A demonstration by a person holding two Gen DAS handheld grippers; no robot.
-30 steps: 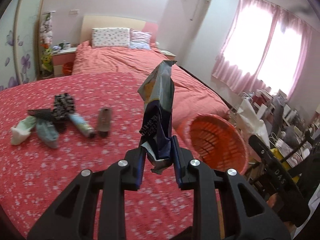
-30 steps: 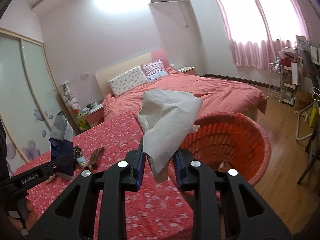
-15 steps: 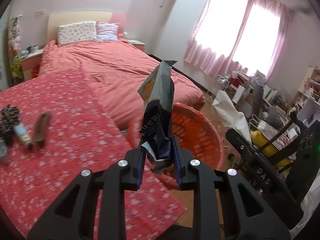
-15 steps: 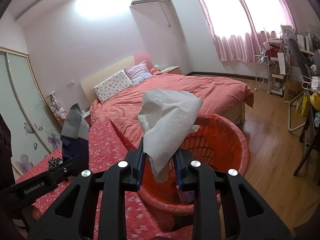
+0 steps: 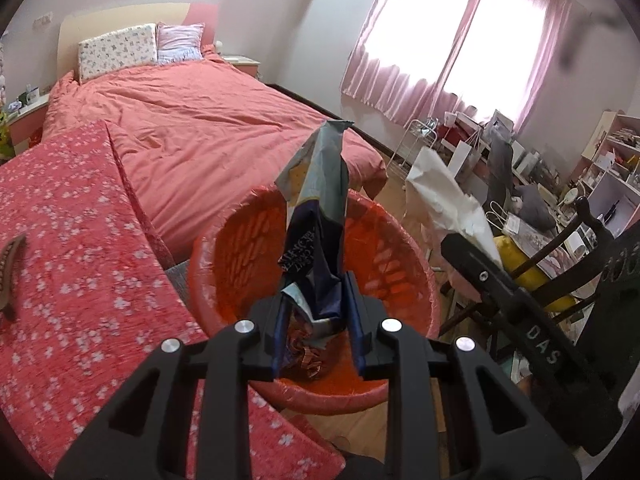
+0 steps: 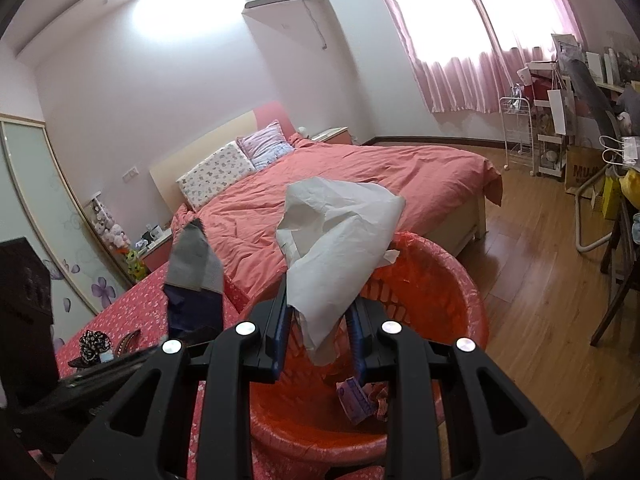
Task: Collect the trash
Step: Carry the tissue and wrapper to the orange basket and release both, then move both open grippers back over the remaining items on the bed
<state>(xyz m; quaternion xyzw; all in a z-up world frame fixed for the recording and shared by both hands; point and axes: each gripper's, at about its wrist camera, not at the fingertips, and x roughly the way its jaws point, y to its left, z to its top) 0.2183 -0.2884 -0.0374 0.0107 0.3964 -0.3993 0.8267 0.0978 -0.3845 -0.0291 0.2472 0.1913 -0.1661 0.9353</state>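
My left gripper (image 5: 318, 322) holds a crumpled dark blue snack wrapper (image 5: 316, 216) upright, right over the orange trash basket (image 5: 224, 248). Its jaws stand a little apart with the wrapper still between them. My right gripper (image 6: 320, 326) holds a crumpled white paper (image 6: 340, 224) over the same basket (image 6: 444, 280); its jaws are also slightly apart around the paper. Other wrappers (image 6: 356, 400) lie at the basket's bottom. The right gripper and its paper (image 5: 448, 196) show at the right of the left wrist view. The left gripper's wrapper (image 6: 194, 276) shows at the left of the right wrist view.
A red floral tablecloth (image 5: 60, 260) covers the table at left, with a brown comb (image 5: 10, 268) and a dark hair tie (image 6: 94, 344) on it. A bed with a pink duvet (image 6: 340, 184) stands behind. A wooden floor (image 6: 540, 320), chairs and cluttered shelves (image 5: 560, 184) are to the right.
Both grippers swung right from the table to above the orange basket. Their jaws have opened a little around the wrapper and the paper.
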